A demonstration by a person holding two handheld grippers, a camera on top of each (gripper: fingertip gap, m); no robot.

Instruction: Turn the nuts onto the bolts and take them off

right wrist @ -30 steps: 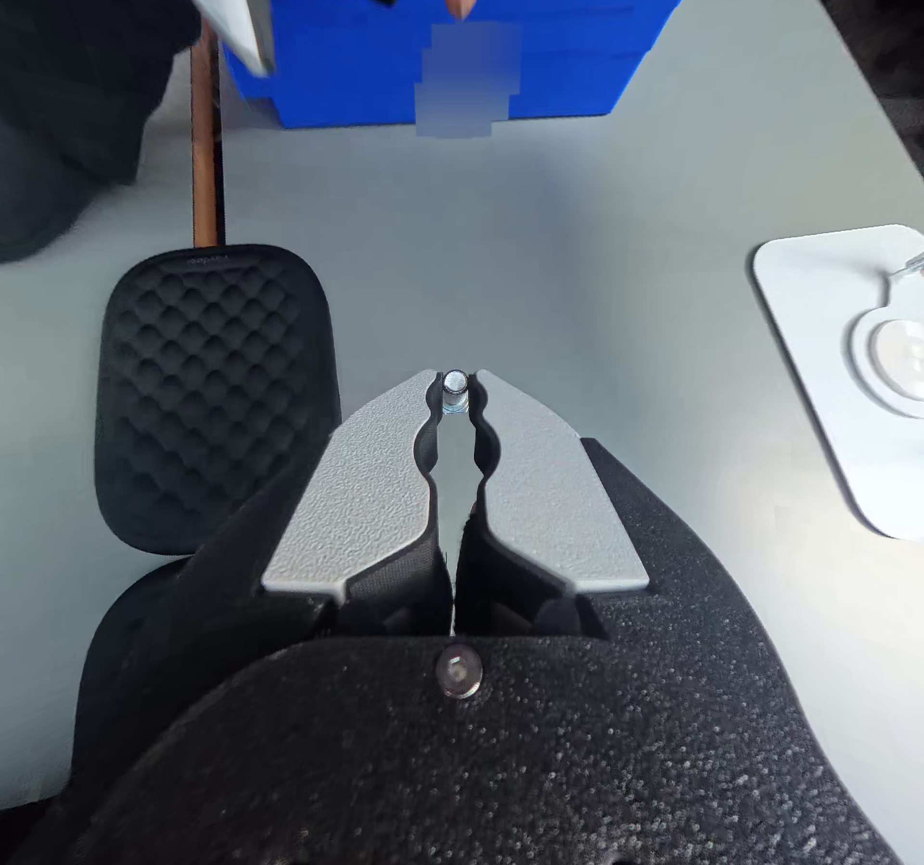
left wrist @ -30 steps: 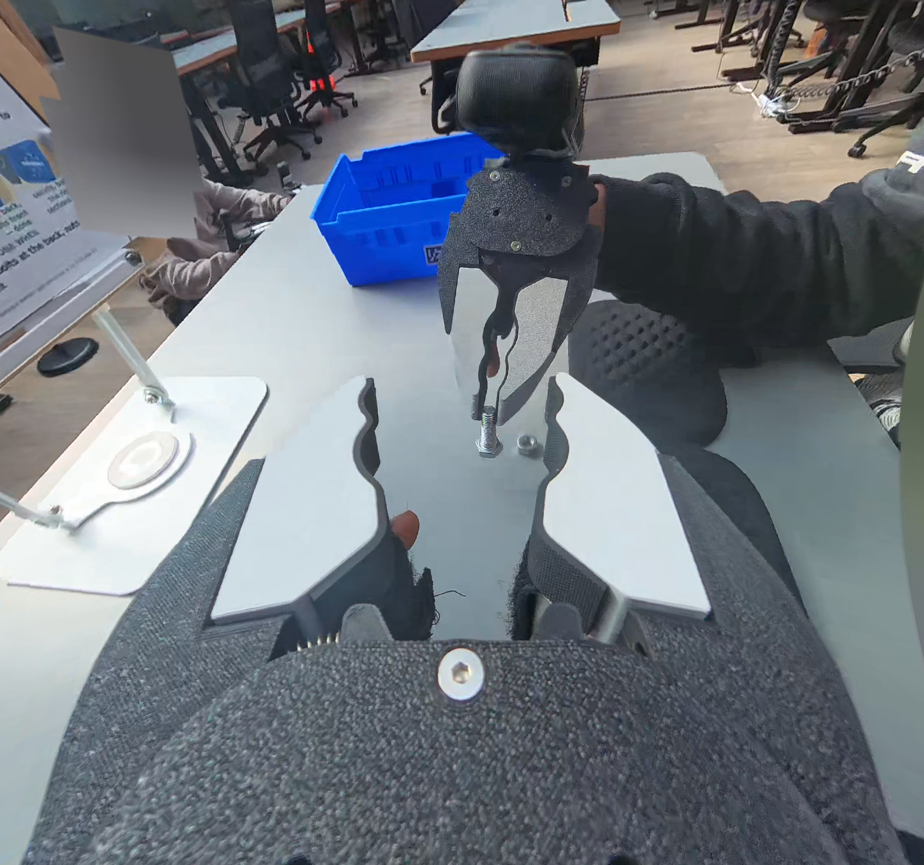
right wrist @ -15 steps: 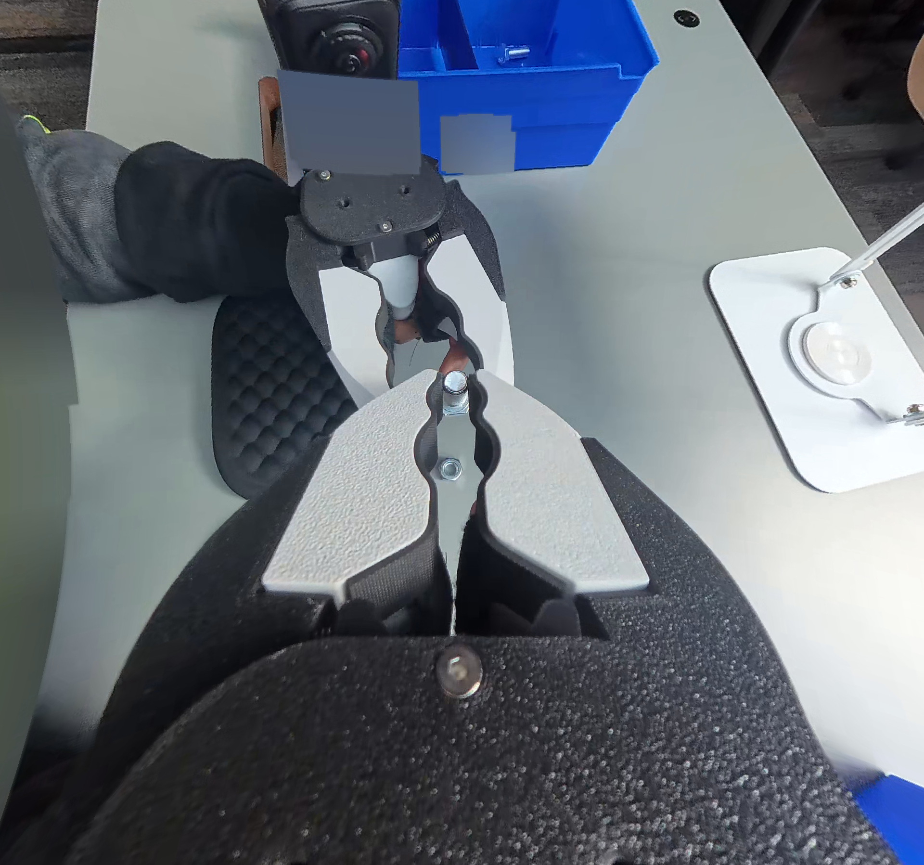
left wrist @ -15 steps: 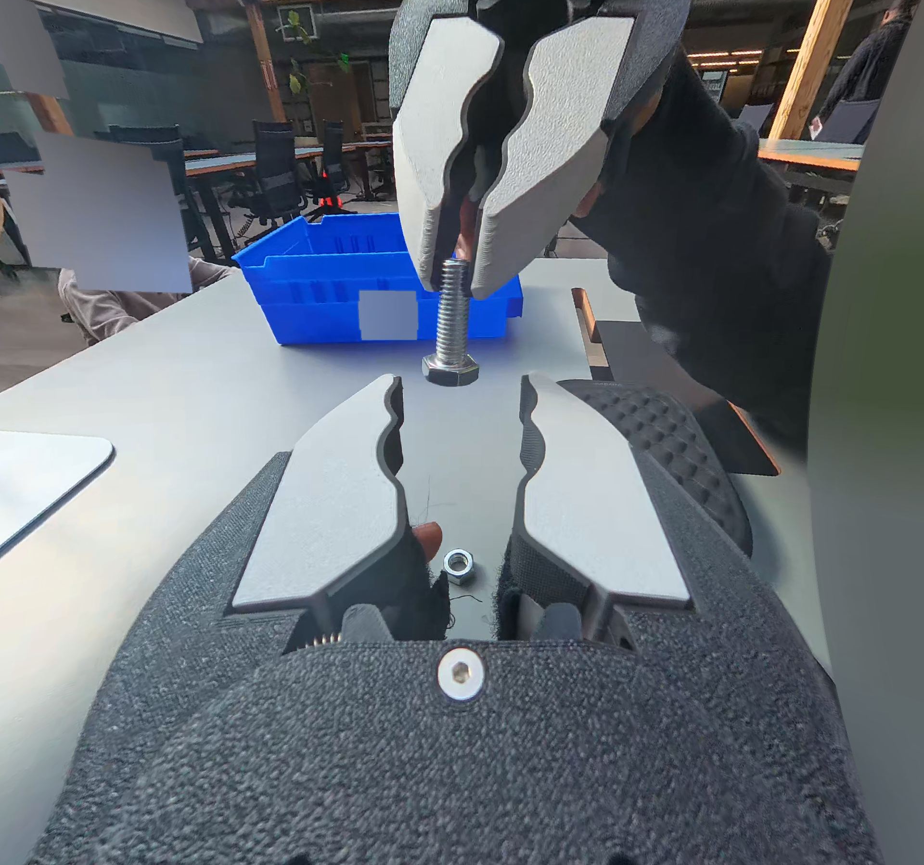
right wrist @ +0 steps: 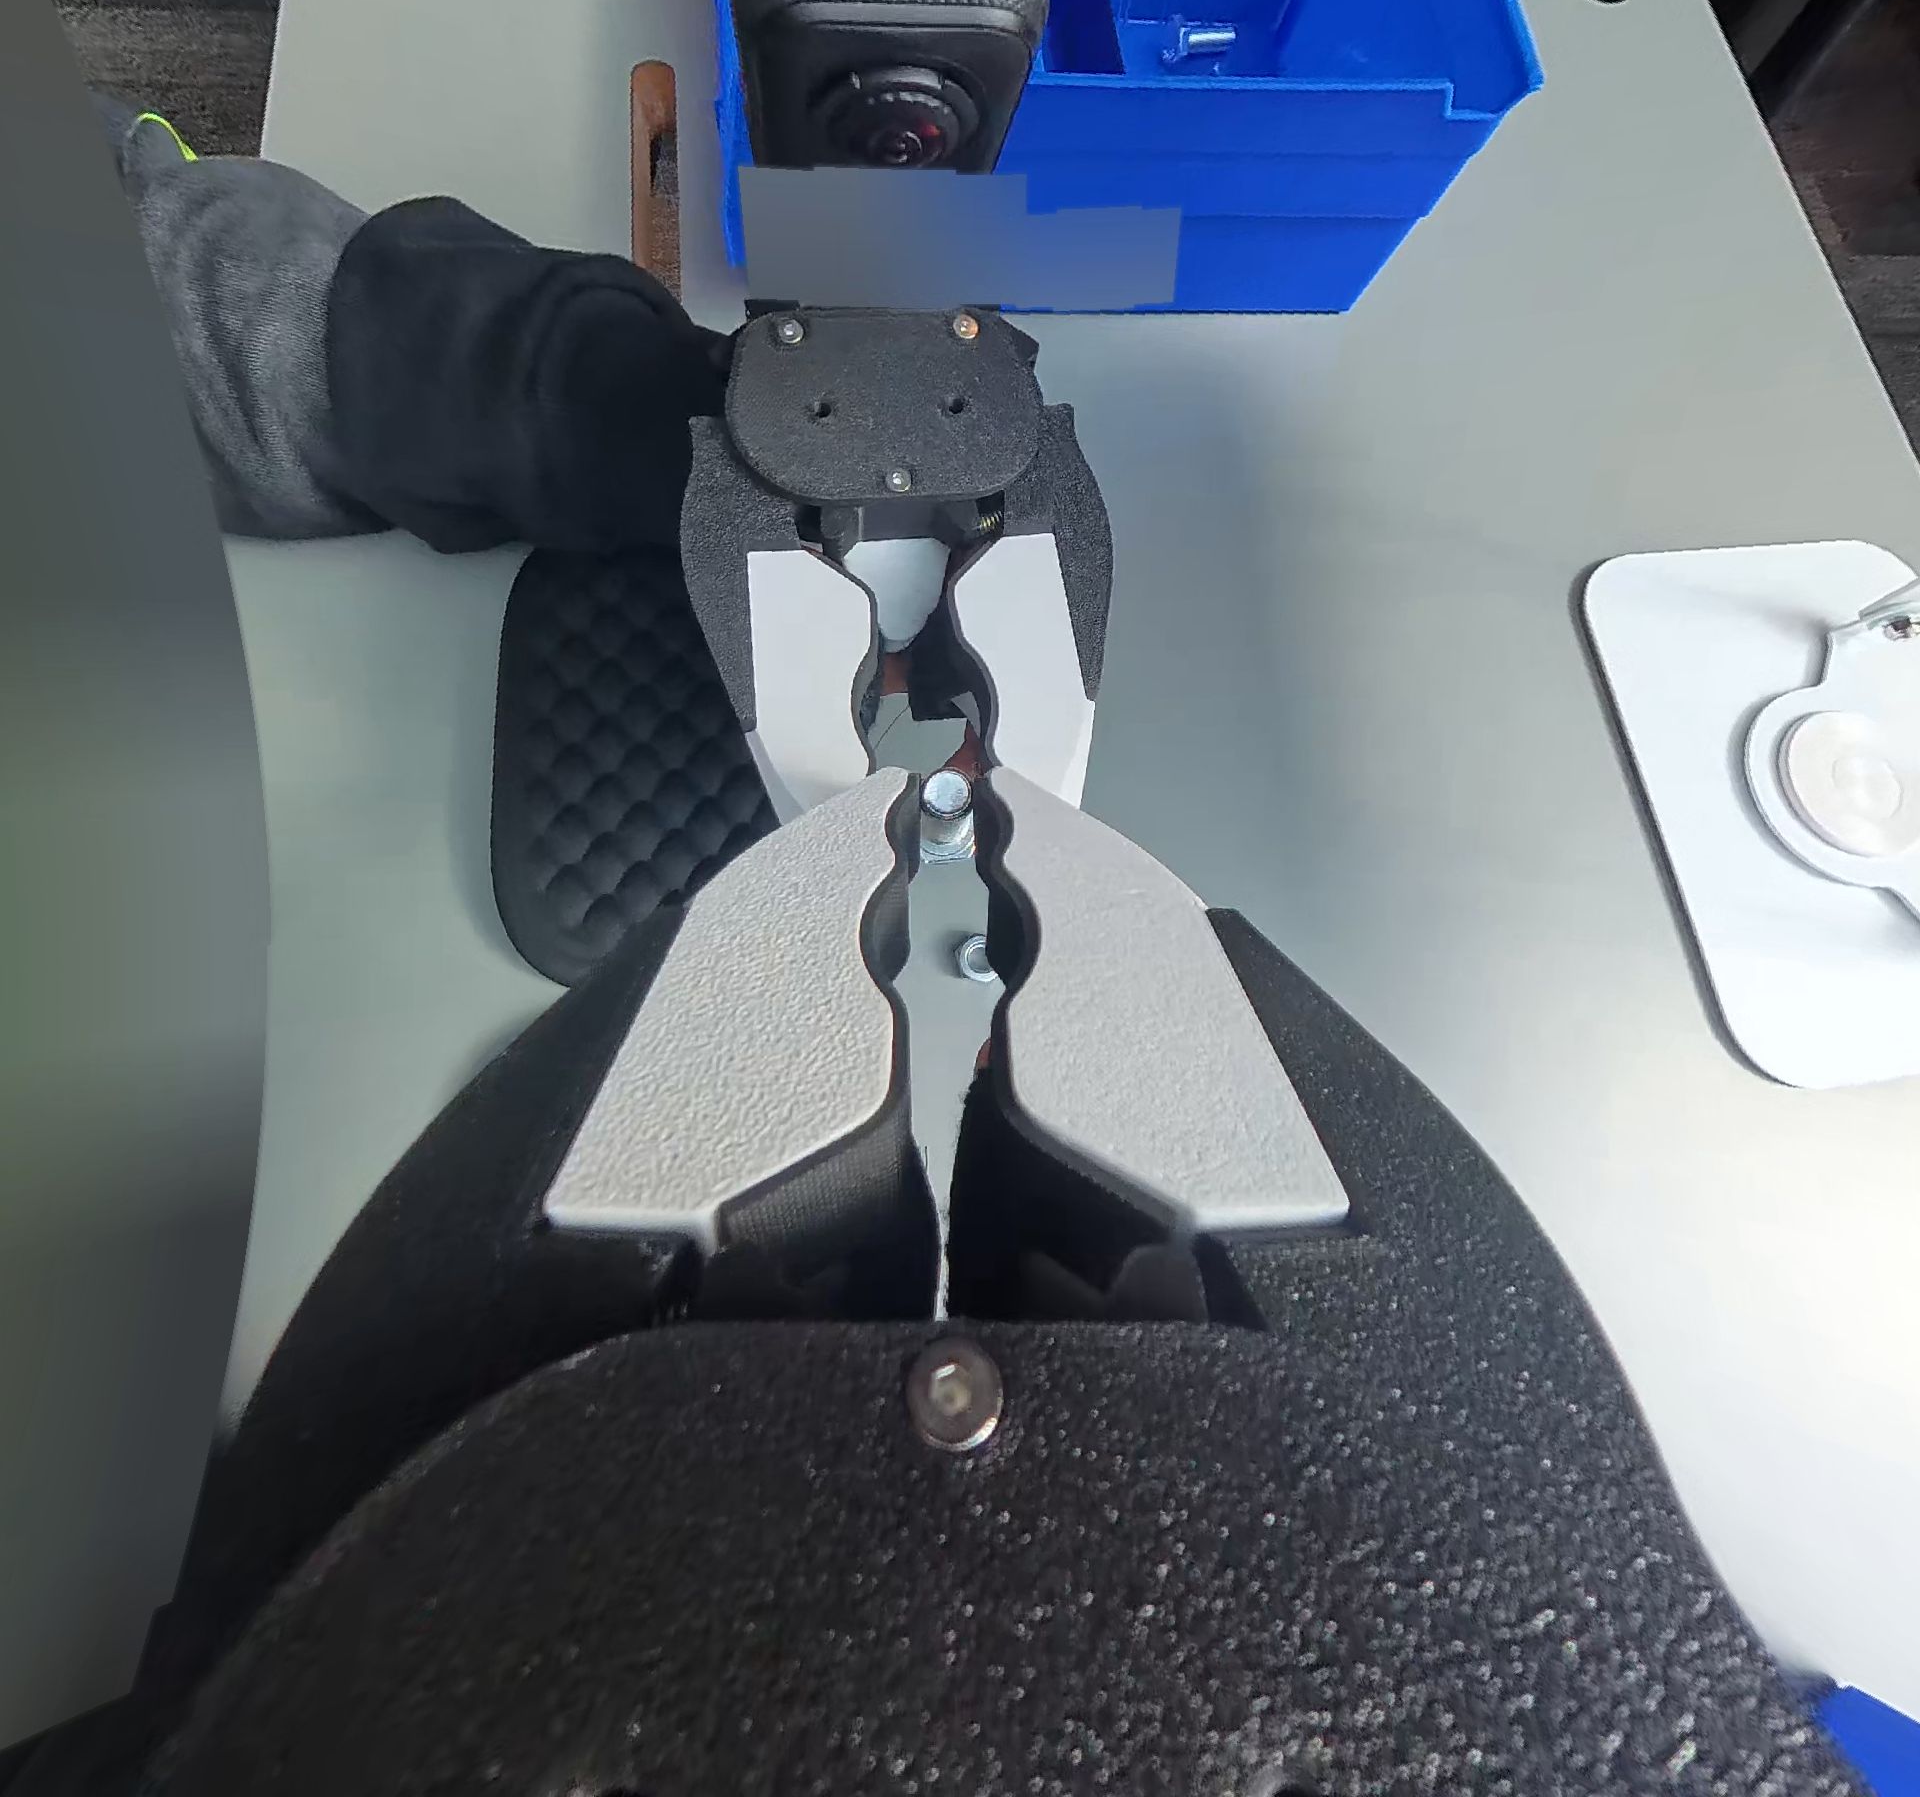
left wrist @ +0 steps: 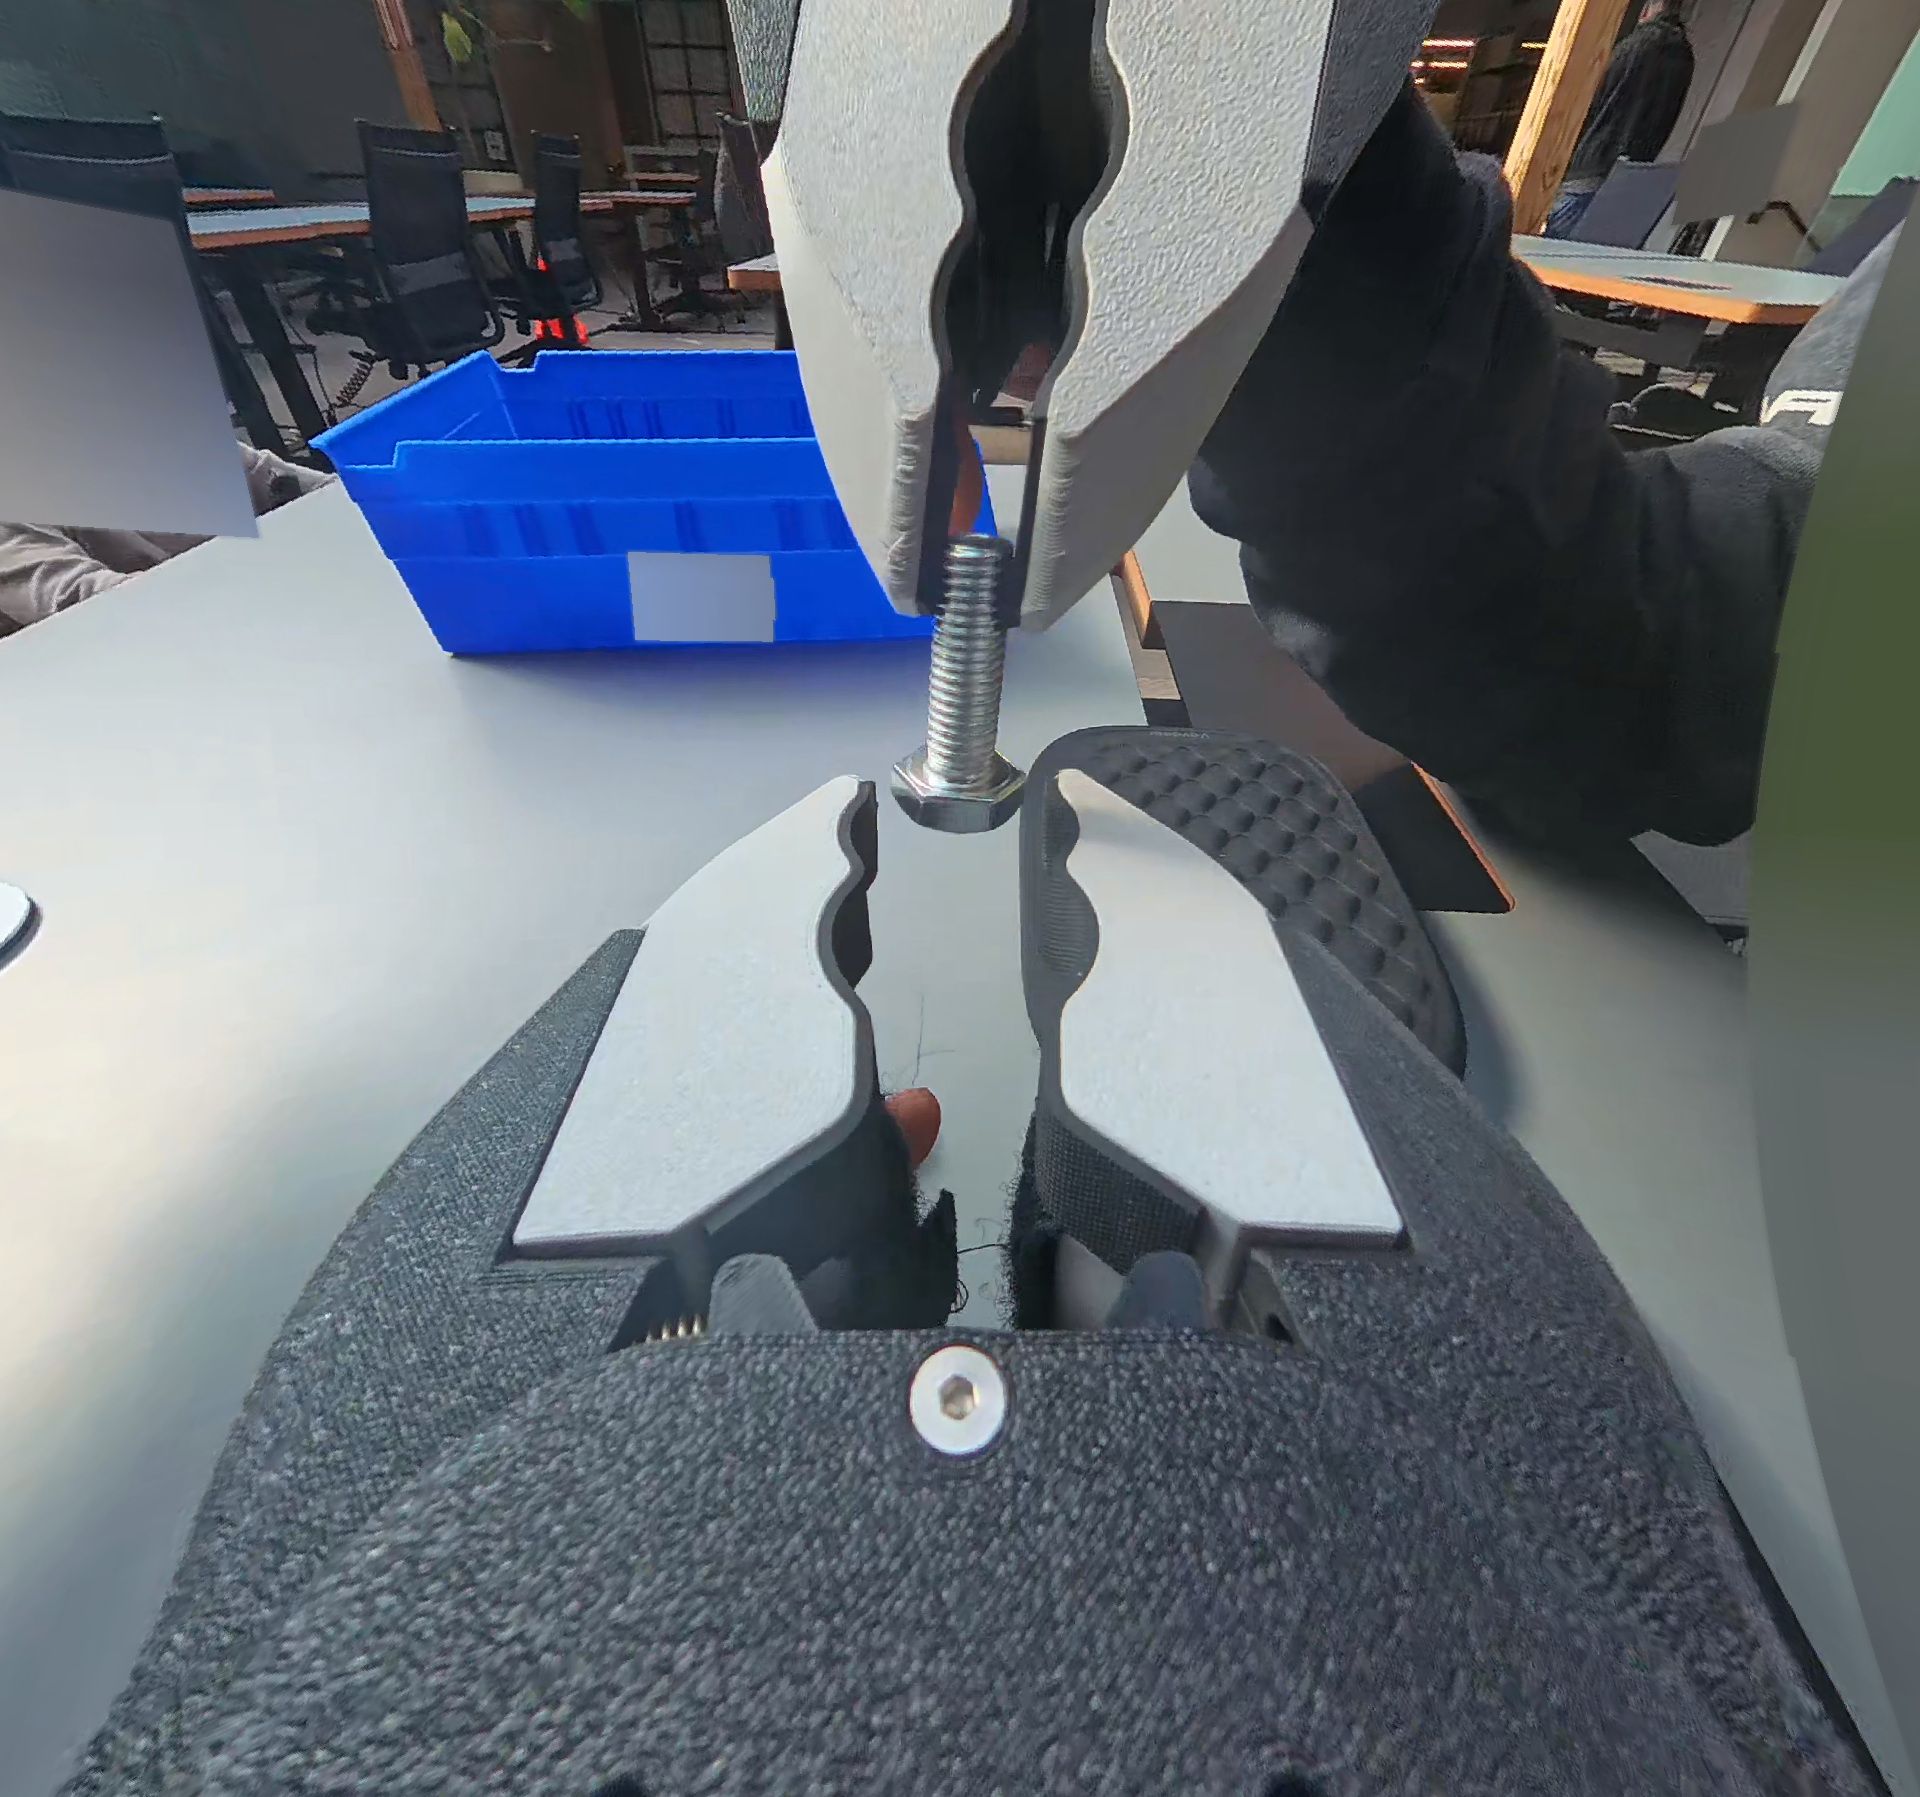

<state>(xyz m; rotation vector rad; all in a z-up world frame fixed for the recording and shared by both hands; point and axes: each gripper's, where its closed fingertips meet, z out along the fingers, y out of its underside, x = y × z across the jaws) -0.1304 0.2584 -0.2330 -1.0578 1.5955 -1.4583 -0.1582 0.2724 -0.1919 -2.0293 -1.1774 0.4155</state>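
Left wrist view: right gripper [left wrist: 966, 594] is pinching the thread tip of a stiff, slick steel bolt [left wrist: 961, 698], head down mid-tabletop, while the left gripper [left wrist: 951, 802] is gaping below it; the small nut [right wrist: 975, 958] likely needs gripping by its flats.

Your right gripper [left wrist: 966, 594] is pinching the hex bolt [left wrist: 961, 708] by its threaded end, head down, while your left gripper [left wrist: 951, 802] is gaping just beneath.

Left wrist view looks low and level across the table [left wrist: 312, 864]. Right wrist view looks steeply down. Both closely share the upright bolt [left wrist: 964, 677].
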